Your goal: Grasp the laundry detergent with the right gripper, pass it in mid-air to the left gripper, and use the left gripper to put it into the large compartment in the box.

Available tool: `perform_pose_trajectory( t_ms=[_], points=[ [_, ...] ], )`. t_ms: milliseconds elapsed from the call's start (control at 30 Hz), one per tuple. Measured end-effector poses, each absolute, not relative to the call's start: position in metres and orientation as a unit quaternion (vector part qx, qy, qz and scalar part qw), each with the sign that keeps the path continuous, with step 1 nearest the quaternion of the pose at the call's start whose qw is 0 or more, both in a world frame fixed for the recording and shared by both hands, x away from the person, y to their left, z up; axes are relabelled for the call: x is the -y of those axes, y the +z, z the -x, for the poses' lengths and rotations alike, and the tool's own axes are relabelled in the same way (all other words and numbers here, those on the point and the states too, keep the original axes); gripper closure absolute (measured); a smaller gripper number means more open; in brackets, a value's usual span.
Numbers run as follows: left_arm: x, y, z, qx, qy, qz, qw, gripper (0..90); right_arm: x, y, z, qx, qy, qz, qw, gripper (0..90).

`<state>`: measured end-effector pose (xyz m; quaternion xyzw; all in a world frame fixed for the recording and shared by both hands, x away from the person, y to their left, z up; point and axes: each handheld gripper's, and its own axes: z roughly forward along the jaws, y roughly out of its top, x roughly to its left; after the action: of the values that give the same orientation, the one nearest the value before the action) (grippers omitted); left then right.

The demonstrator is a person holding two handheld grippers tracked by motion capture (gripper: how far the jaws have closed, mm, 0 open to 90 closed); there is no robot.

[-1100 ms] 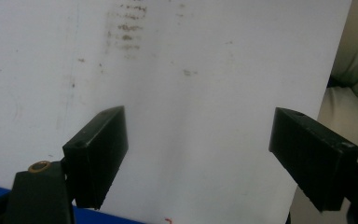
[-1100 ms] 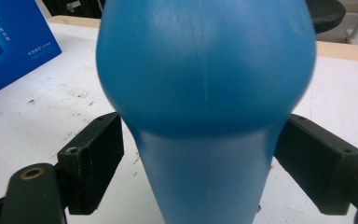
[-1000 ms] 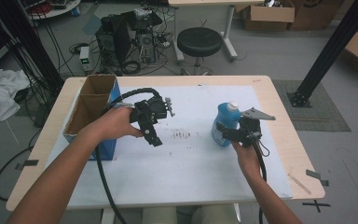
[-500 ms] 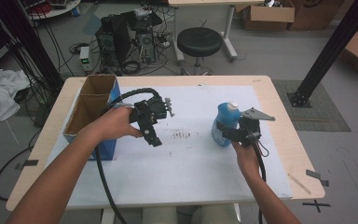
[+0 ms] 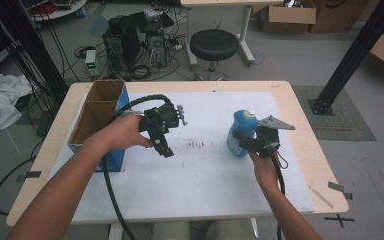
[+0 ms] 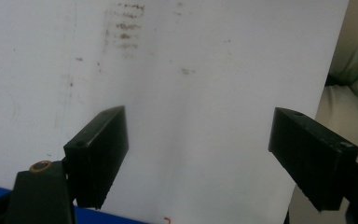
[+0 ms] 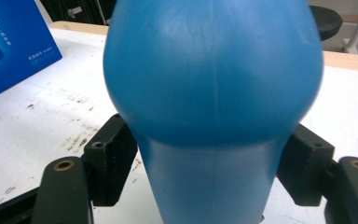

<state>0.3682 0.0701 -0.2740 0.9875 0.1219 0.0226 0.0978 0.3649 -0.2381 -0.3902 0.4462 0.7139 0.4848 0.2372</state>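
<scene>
A blue bottle (image 5: 240, 131) with a white cap stands upright on the white mat (image 5: 200, 180), right of centre. My right gripper (image 5: 241, 143) comes at it from the right, and its jaws press on both sides of the bottle's narrow waist (image 7: 214, 70). My left gripper (image 5: 165, 150) is held above the mat left of centre, jaws pointing down. In the left gripper view its jaws (image 6: 196, 154) stand wide apart, with bare, smudged mat between them.
An open cardboard box (image 5: 97, 117) with blue sides stands at the table's left edge, just behind my left hand. Dark smudges (image 5: 196, 145) mark the mat's middle. A black stool (image 5: 215, 45) and computer gear sit on the floor beyond the table.
</scene>
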Motion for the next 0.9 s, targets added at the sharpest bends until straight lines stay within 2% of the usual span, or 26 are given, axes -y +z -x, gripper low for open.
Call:
perform_pose_trajectory(
  t_ms=[500,567,900],
  points=[
    [-0.0701,-0.2743,-0.3677,-0.125,0.022,-0.987,0.1,20.6,0.2374,-0.39,-0.3635,-0.715,0.485,-0.437,0.249,37.0],
    [-0.0698,-0.2743,-0.3676,-0.125,0.022,-0.987,0.101,20.6,0.2378,-0.3894,-0.3627,-0.716,0.482,-0.434,0.259,40.8],
    [-0.0692,-0.2742,-0.3691,-0.122,0.021,-0.988,0.097,20.6,0.2349,-0.3881,-0.3591,-0.724,0.47,-0.418,0.285,43.6]
  ],
)
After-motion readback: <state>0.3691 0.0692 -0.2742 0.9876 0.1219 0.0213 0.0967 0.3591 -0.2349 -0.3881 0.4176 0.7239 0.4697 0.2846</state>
